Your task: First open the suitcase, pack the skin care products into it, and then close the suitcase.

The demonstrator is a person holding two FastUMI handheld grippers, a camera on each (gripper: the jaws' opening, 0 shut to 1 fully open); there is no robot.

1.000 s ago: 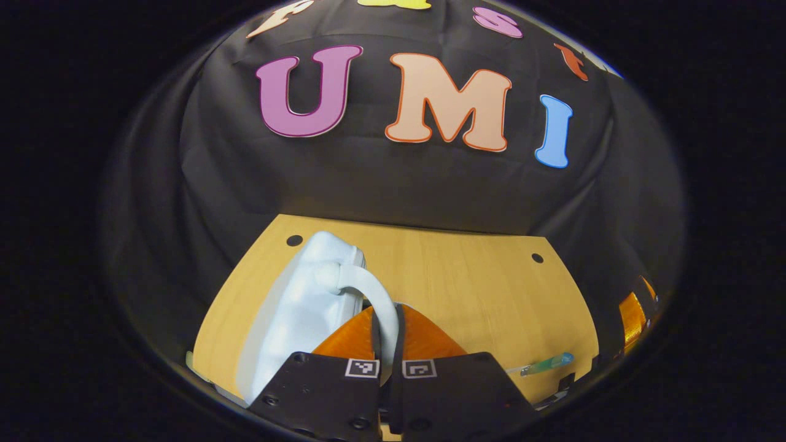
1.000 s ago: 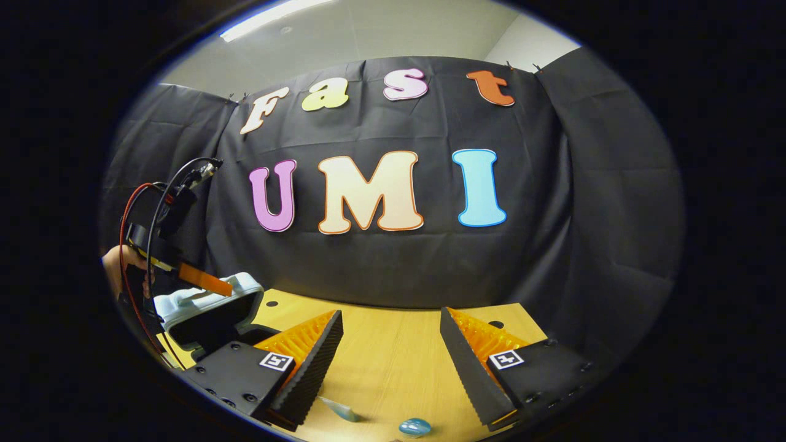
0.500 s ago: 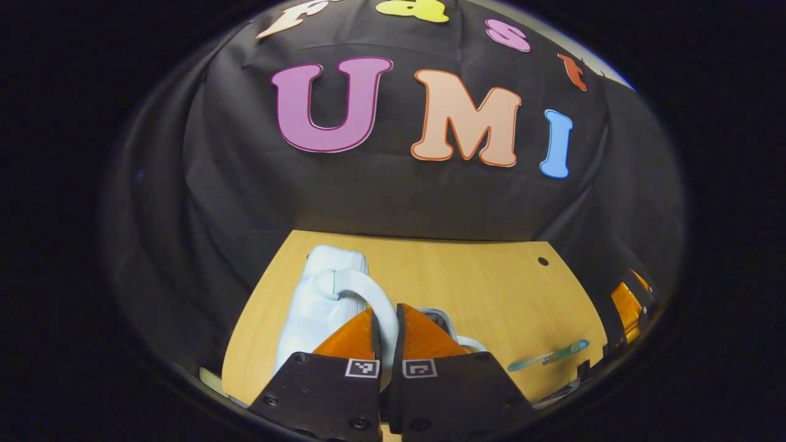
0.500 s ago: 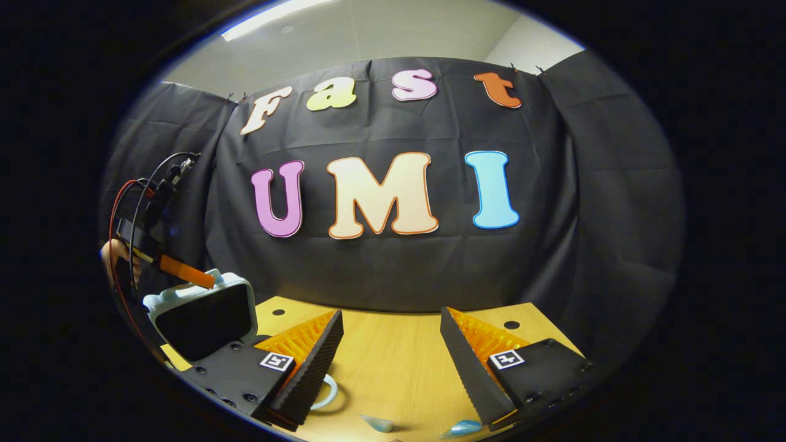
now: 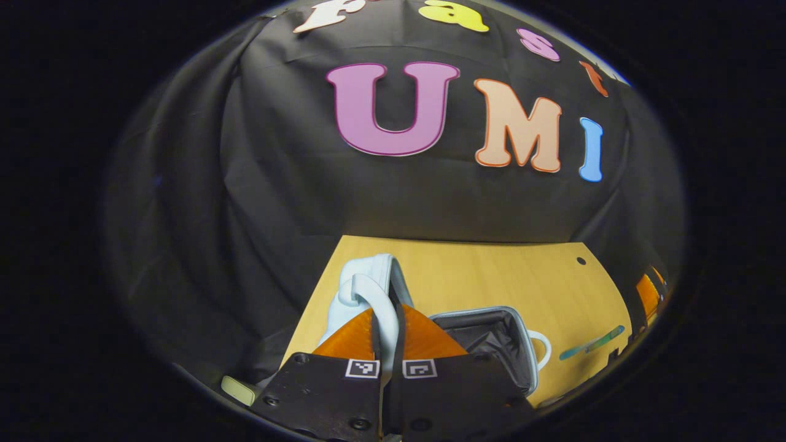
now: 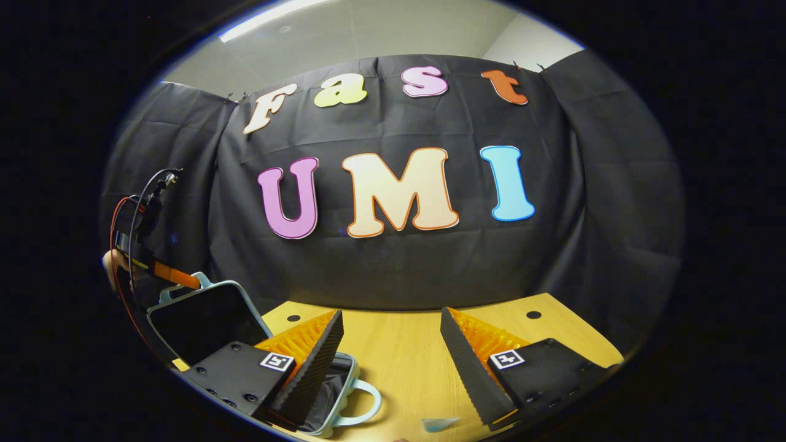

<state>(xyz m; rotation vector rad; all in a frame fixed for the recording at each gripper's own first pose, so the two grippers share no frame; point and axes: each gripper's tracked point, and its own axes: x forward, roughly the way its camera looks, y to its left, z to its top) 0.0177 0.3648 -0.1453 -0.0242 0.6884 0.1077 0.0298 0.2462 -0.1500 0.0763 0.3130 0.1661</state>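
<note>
Pale blue shell, dark lining: the suitcase (image 5: 491, 344) lies open on the wooden worktop (image 5: 491, 276). Its base lies flat, cavity upward. Its lid (image 6: 196, 325) stands raised, near upright, at the far-left side as the right gripper view has it.

Left hand-held gripper (image 5: 385, 334): orange fingers closed narrow on the lid handle (image 5: 374, 301), a pale loop running up between them. Seen from the right gripper view, the same gripper (image 6: 175, 276) comes in from the left at the lid's top edge, with a hand (image 6: 113, 264) behind it and cables above.

Right hand-held gripper (image 6: 390, 362): fingers spread wide, nothing between them, hovering above the worktop just to the right of the open base. The base's own handle (image 6: 362, 399) lies flat beside its left finger.

Skin care products: a slim green-blue tube (image 5: 592, 342) lies on the worktop beyond the base, long axis roughly parallel to the base's near edge in the left gripper view. A small pale-blue piece (image 6: 439, 423) sits low between the right gripper's fingers; what it is cannot be told.

Judgement: opening looks nearly done. Packing falls to the right gripper, which is free and nearer the items, with the open cavity on its left.
</note>
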